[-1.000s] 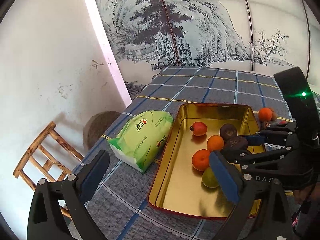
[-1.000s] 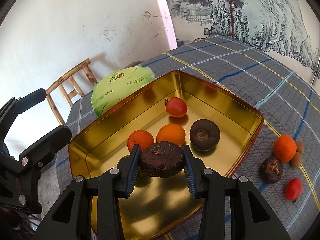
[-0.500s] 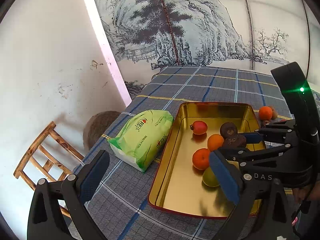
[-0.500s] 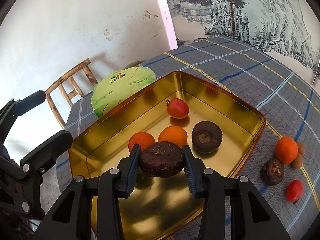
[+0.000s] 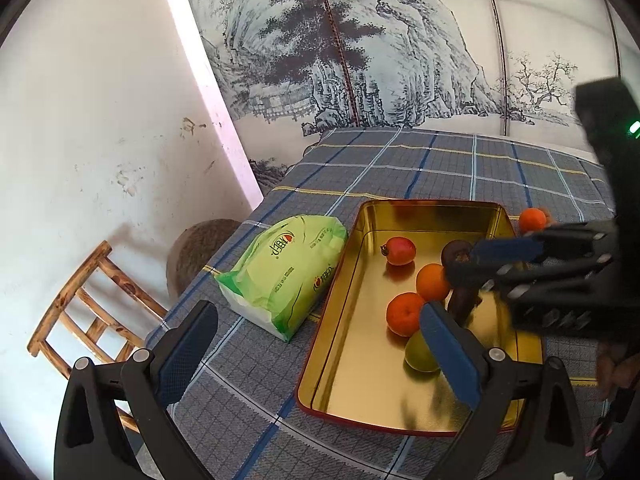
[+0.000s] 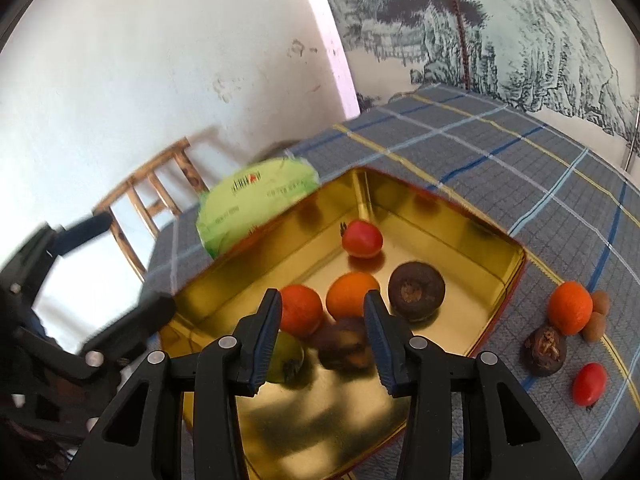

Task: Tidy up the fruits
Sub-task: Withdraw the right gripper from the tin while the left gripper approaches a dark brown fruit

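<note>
A gold tray [image 6: 440, 216] holds a red fruit [image 6: 362, 240], two oranges [image 6: 300, 310] [image 6: 352, 294], a dark round fruit [image 6: 416, 290] and a green fruit [image 6: 286, 358]. My right gripper [image 6: 322, 298] hangs over the tray's near half with its jaws opening. A second dark fruit [image 6: 344, 346], blurred, lies below and between the pads, free of them. In the left wrist view this fruit [image 5: 464, 300] shows under the right gripper [image 5: 480, 264]. My left gripper [image 5: 318, 310] stands open and empty at the tray's [image 5: 360, 360] near left corner.
An orange [image 6: 570, 308], a dark fruit [image 6: 545, 350], a red fruit [image 6: 588, 384] and small brown fruits [image 6: 600, 304] lie on the checked cloth right of the tray. A green tissue pack [image 5: 284, 272] lies left of it. A wooden chair [image 5: 88, 300] stands beyond the table's left edge.
The right gripper's jaws have parted and the dark fruit they held has dropped down into the tray. The left gripper has not moved.
</note>
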A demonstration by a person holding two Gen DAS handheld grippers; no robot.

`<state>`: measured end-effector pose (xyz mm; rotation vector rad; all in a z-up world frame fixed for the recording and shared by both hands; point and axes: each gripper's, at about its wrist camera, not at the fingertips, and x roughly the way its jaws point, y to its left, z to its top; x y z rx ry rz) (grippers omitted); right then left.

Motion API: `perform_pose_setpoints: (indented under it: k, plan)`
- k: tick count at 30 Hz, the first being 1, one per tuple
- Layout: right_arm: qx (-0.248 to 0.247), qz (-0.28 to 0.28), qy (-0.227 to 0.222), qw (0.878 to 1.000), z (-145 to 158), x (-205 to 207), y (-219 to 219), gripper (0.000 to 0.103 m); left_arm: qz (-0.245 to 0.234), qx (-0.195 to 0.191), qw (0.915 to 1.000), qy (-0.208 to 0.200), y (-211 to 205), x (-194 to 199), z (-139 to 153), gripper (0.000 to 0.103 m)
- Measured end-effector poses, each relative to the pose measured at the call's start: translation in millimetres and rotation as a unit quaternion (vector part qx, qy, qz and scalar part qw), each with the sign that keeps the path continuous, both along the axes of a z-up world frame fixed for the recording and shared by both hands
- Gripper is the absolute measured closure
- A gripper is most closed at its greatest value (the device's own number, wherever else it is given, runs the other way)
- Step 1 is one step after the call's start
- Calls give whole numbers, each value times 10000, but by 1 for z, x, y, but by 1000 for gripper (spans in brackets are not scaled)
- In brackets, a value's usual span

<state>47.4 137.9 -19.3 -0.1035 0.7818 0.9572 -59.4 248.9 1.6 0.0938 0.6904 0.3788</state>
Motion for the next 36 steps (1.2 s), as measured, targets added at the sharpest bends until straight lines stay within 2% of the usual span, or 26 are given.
perform_pose_setpoints:
  k: [6, 11, 15, 18, 20, 23, 25, 28, 32, 33, 36]
  plan:
    - [497, -410, -207, 9977, 19, 0, -55, 48, -133, -26, 9999, -42, -1, -2, 3, 2]
    - [-61, -1139, -710, 9909, 18, -8, -113, 46, -677, -270, 9973, 20, -14, 3, 8, 3]
    - [-765, -1880, -1068, 9733, 5, -18, -165, 39, -1399, -154, 9901, -17, -47, 8, 17, 3]
    - [-1235, -2271, -1160, 9590, 2, -23, -191, 39, -1850, -60, 9827, 105, -75, 20, 19, 3]
    - [-1252, -2427, -1169, 9549, 8, -24, -205, 38, -2055, -9, 9785, 187, -93, 30, 19, 3]
    - [-1304, -2626, -1357, 9464, 26, -30, -212, 32, -2366, 11, 9710, 337, -120, 51, 18, 3]
    - [-1173, -2657, -1525, 9447, 40, -35, -218, 25, -2491, 61, 9678, 361, -135, 61, 17, 3]
    - [-923, -2762, -1707, 9413, 60, -42, -228, 22, -2643, 73, 9631, 503, -155, 81, 10, 3]
    - [-826, -2986, -1770, 9342, 76, -40, -239, 21, -2643, -95, 9612, 786, -167, 111, -4, 6]
    - [-853, -3078, -1786, 9306, 79, -38, -243, 21, -2607, -141, 9615, 862, -168, 117, -7, 9]
    - [-912, -3266, -1874, 9219, 83, -33, -250, 20, -2598, -258, 9603, 988, -173, 129, -14, 10]
